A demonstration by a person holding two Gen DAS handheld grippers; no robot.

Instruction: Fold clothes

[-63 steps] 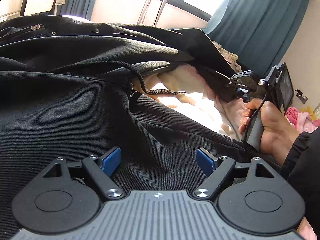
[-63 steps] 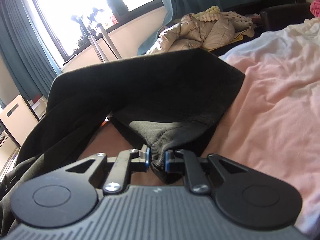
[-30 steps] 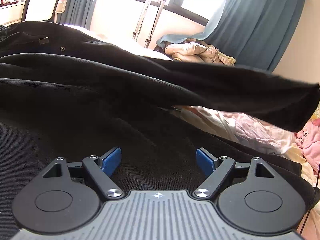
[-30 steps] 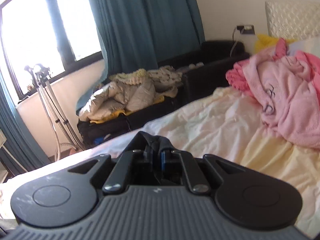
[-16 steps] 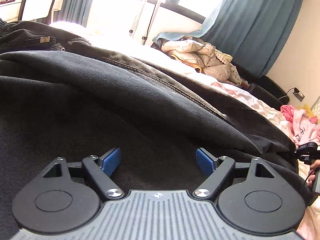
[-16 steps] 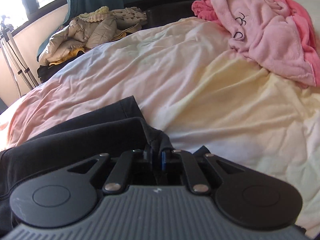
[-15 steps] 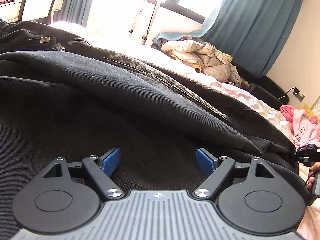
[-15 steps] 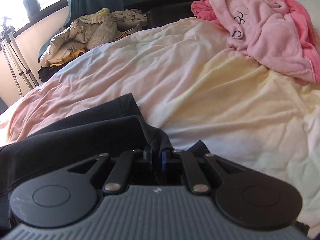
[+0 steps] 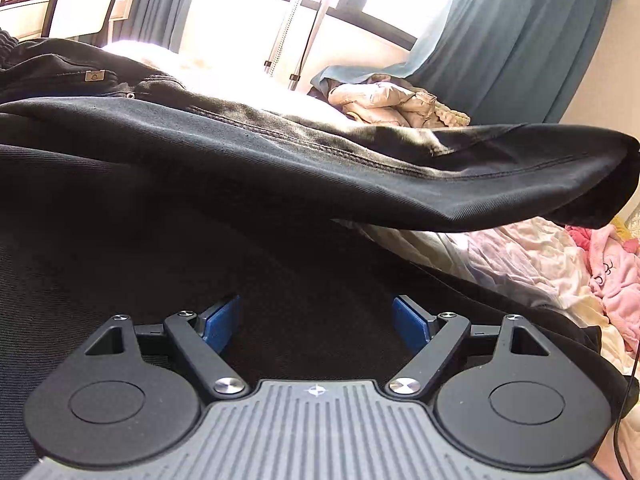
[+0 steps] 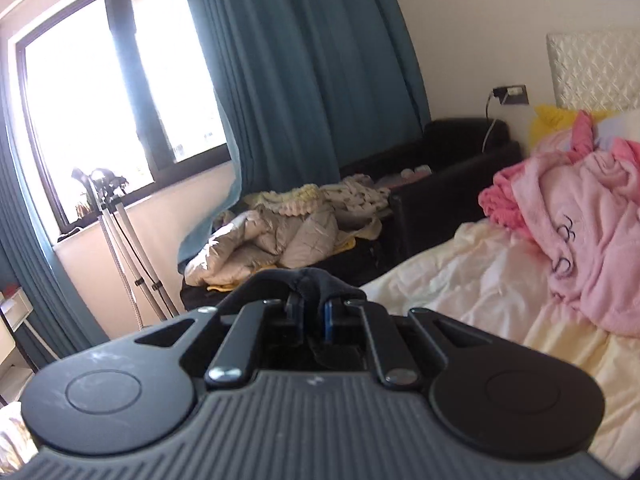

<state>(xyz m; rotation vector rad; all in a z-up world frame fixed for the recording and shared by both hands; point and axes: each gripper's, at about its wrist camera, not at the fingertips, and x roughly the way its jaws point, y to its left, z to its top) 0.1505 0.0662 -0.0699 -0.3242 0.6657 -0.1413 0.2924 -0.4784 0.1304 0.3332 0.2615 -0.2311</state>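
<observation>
A: Hanging across the middle of the left wrist view is a black trouser leg [image 9: 400, 168], lifted off the bed. Its long axis runs from the left of the frame to the right edge, where the hem end [image 9: 592, 176] stands highest.

B: And the rest of the black trousers [image 9: 120, 208]?

A: Spread flat beneath, filling the left and centre of that view, a small label near the waistband in the upper left.

B: Which gripper has it?

A: The right gripper [image 10: 312, 314]. In its own view the blue pads sit close together, clenched on a bunch of black cloth that pokes up just past the tips. It points out over the pale bedsheet [image 10: 500, 292], toward a pink robe [image 10: 580, 232] on the right.

B: The left gripper [image 9: 316, 316]?

A: Released, pads wide apart, low over the flat cloth and gripping nothing. The raised leg lies ahead of and above it.

B: So the coming move?

A: My guess: the right one, nearer the hem, carries that end back along the leg's length toward the waistband at the left, while the left could pin the fold line.

B: Risk?

A: Slack sagging mid-span and landing crooked.
</observation>
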